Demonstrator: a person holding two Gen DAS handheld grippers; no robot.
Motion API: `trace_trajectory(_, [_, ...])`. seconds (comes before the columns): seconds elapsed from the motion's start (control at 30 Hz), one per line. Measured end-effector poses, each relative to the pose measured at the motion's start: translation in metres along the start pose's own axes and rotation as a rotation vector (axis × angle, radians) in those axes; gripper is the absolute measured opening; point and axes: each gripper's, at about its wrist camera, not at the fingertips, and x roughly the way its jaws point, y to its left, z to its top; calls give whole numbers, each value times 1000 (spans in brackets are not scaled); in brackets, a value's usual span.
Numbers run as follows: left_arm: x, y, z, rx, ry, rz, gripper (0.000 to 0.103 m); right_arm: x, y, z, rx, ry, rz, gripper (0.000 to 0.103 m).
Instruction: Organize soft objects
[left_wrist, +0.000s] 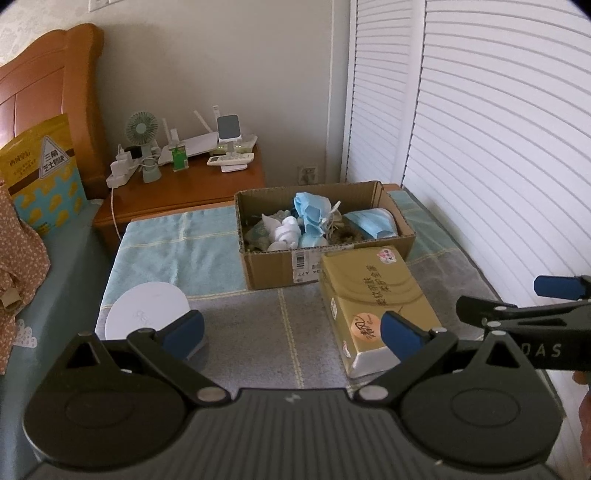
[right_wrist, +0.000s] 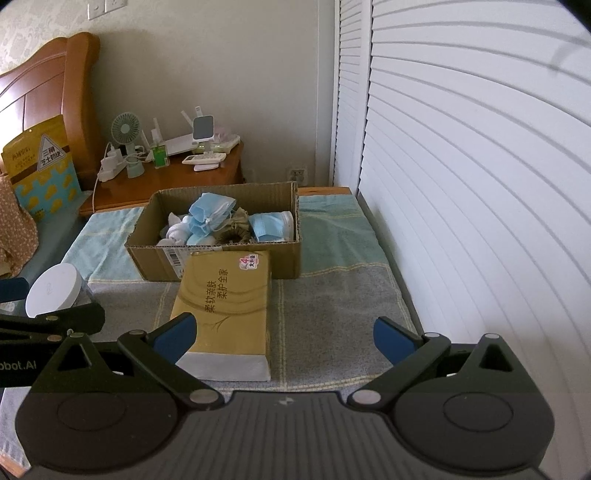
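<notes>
Tissue pack (right_wrist: 227, 314), gold-wrapped, lies flat on the checked towel (right_wrist: 332, 314), its long axis running away from the cameras, far end touching the front of the cardboard box (right_wrist: 229, 258) holding blue face masks (right_wrist: 271, 227). Left tongs (left_wrist: 293, 330) and right tongs (right_wrist: 284, 334) both gape wide, empty, on the near side of that box.
</notes>
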Motion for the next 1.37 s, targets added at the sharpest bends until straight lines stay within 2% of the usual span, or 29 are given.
trace_trajectory(1.37, [-5,-1,1,-16,-6,-4,101,-4,-1,-1,-9,-13,1,103])
